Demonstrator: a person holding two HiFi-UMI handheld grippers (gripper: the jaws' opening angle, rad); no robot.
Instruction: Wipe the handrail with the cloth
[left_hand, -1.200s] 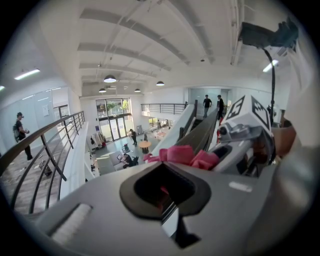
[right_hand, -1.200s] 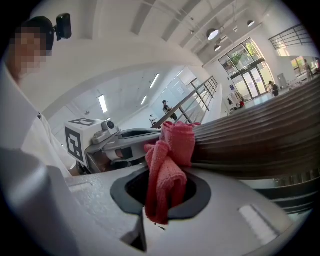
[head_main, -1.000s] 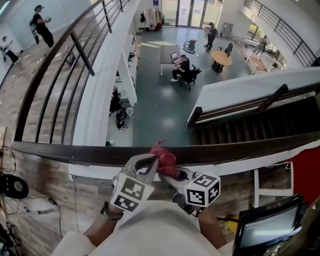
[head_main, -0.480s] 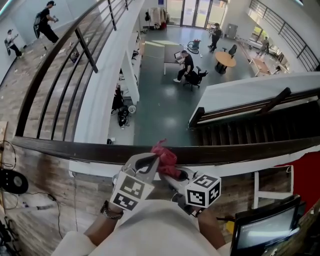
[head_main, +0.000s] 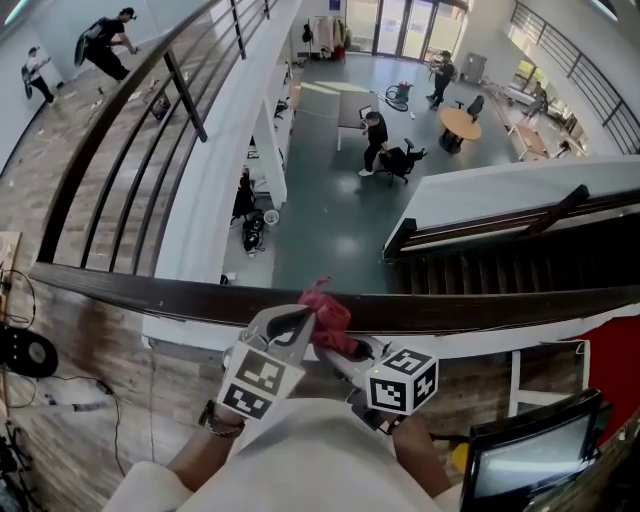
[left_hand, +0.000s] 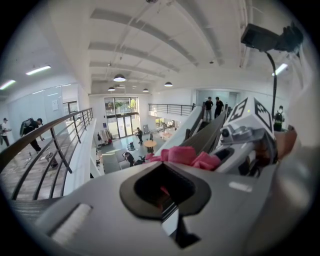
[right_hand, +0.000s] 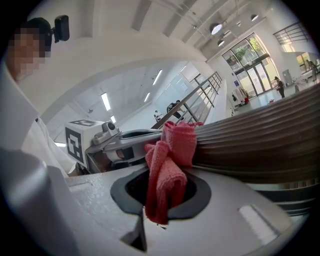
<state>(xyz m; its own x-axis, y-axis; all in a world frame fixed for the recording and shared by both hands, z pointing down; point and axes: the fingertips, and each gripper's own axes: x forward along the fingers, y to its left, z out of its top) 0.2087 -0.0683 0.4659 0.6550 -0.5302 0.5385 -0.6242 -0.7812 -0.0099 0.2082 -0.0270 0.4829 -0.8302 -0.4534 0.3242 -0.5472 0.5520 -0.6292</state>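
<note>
- Plainly, the crumpled pink terry cloth (head_main: 325, 305) sits against the dark wooden handrail (head_main: 480, 305), clamped in the right tongs (right_hand: 162, 175); the left tongs (left_hand: 167, 167) are closed, apparently nipping its edge.
- Probably soft, light and floppy: grip the bunched middle.

Left tongs (head_main: 304, 323) and right tongs (head_main: 332, 346) both clamped, tips close together.

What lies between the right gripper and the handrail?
The red cloth: the right gripper is shut on it, and it rests against the handrail. The right gripper view shows this best.
</note>
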